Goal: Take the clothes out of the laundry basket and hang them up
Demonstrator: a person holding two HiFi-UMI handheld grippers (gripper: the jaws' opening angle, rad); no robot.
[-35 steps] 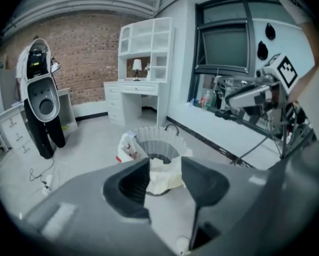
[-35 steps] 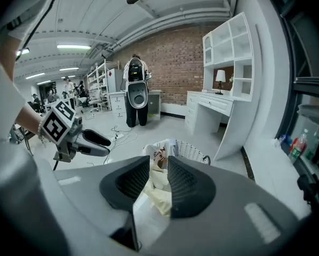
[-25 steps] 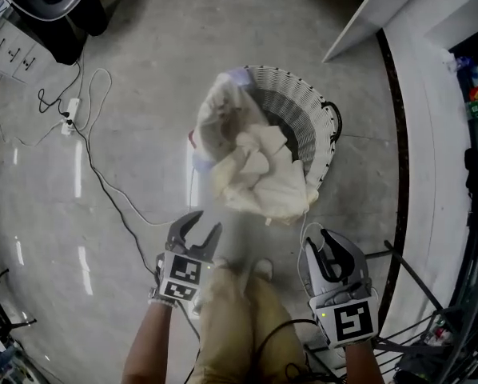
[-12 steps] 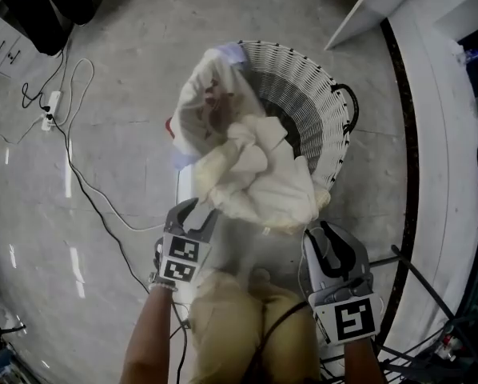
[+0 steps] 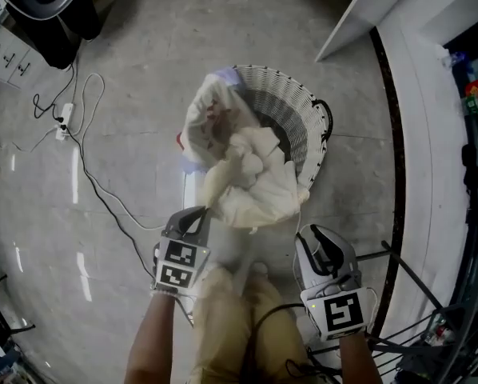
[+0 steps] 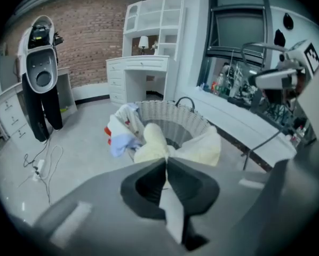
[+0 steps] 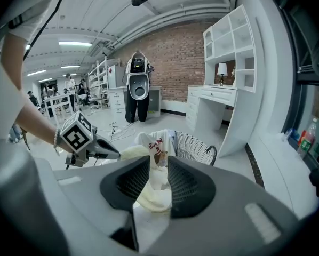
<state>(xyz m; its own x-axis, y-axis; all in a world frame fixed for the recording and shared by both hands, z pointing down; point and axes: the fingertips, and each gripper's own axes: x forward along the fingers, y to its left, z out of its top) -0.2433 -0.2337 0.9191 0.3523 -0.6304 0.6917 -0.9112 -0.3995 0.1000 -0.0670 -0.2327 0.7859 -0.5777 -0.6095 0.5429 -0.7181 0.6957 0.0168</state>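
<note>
Left of the wicker laundry basket the floor lies open, crossed only by a power cable; a metal rack crowds its right.

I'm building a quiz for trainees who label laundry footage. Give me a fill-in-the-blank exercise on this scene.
The cream garment hangs over the rim of a white wicker ___. The white shirt beside it bears a ___ print. The power strip lies on the ___. The right gripper holds ___.
Missing: basket; red; floor; nothing.
</note>
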